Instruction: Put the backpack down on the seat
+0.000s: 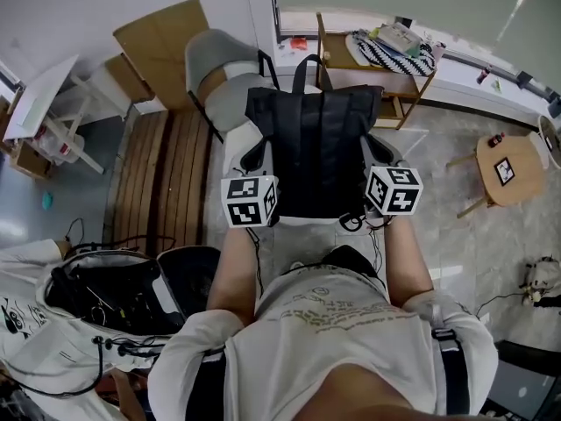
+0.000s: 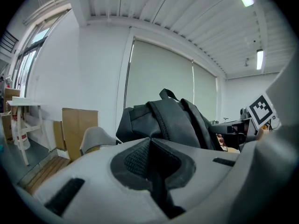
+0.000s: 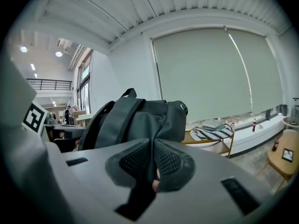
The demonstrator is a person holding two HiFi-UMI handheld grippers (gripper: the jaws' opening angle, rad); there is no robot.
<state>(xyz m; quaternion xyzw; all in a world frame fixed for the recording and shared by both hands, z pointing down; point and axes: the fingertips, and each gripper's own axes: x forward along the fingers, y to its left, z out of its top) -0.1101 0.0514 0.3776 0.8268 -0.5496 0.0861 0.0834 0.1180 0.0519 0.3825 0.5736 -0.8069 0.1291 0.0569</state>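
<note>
The person stands over a white seat (image 1: 235,154) and holds a black backpack (image 1: 314,152) between the two grippers, one at each of its near lower corners. In the left gripper view, the left gripper (image 2: 150,148) has its fingers clenched on dark material of the backpack, a black strip running down between the pads. The bag rises upright just beyond them, its shoulder straps facing the camera. In the right gripper view, the right gripper (image 3: 153,161) is likewise clenched, its two ribbed pads pressed onto a fold of the same black fabric, with the body of the bag standing just behind. From the head view the backpack lies over the middle of the seat, its top handle pointing to the far side and white showing on its left and right edges. Whether its base already rests on the seat or hangs just above it cannot be told. Far left of the seat stands a grey chair (image 1: 215,64), with sheets of cardboard (image 1: 162,42) leaning against the wall beyond it. Wooden slats (image 1: 171,169) lie to the left of the seat. On the far right a wooden shelf (image 1: 410,84) carries a striped cloth (image 1: 394,53), and a low round wooden desk (image 1: 517,182) stands well apart to the right.
</note>
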